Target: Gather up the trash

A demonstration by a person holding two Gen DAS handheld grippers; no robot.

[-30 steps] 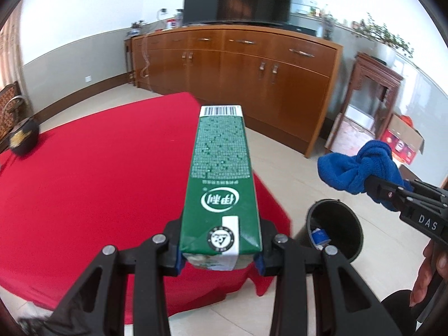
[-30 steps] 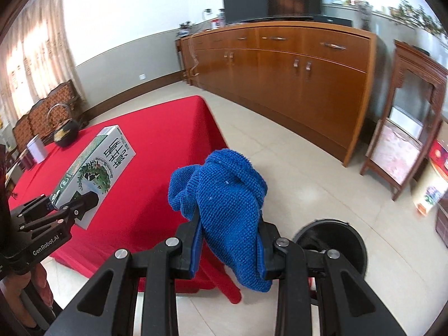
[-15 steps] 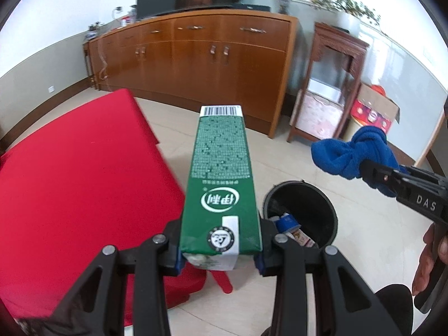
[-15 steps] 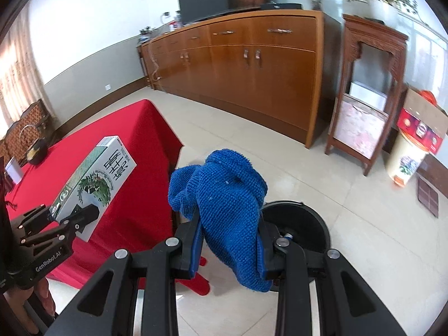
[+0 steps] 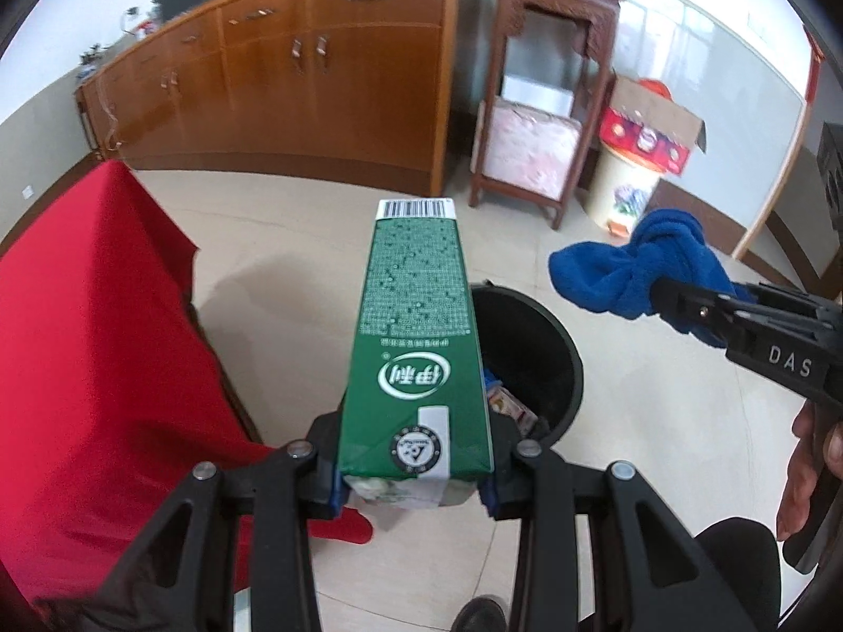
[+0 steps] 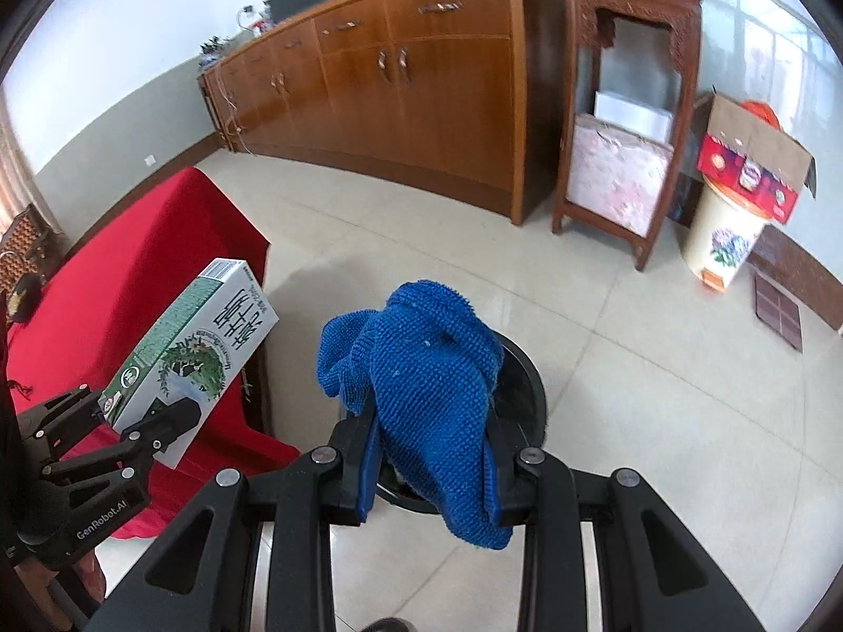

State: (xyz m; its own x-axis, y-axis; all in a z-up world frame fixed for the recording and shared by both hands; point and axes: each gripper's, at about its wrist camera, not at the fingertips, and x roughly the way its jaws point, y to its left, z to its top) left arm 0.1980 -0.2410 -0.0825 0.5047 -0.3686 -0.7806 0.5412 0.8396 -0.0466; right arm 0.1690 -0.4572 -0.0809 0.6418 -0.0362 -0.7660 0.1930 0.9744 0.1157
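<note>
My left gripper (image 5: 416, 479) is shut on a green milk carton (image 5: 419, 337), held level with its far end over the near rim of a black trash bin (image 5: 548, 347) on the floor. The bin holds some wrappers. The carton also shows in the right wrist view (image 6: 195, 358), held by the left gripper (image 6: 142, 421). My right gripper (image 6: 429, 474) is shut on a blue cloth (image 6: 421, 384) above the same bin (image 6: 527, 379). In the left wrist view the cloth (image 5: 637, 274) hangs right of the bin, in the right gripper (image 5: 679, 300).
A table under a red cloth (image 5: 89, 326) stands left of the bin, its corner close to it. A long wooden sideboard (image 5: 295, 79), a dark wooden stand (image 5: 542, 105), and a cream bucket topped by a cardboard box (image 5: 632, 179) line the far wall. The floor is tiled.
Both grippers swung right, away from the red table. The bin now lies under the carton's far end and under the blue cloth. Both grips are unchanged.
</note>
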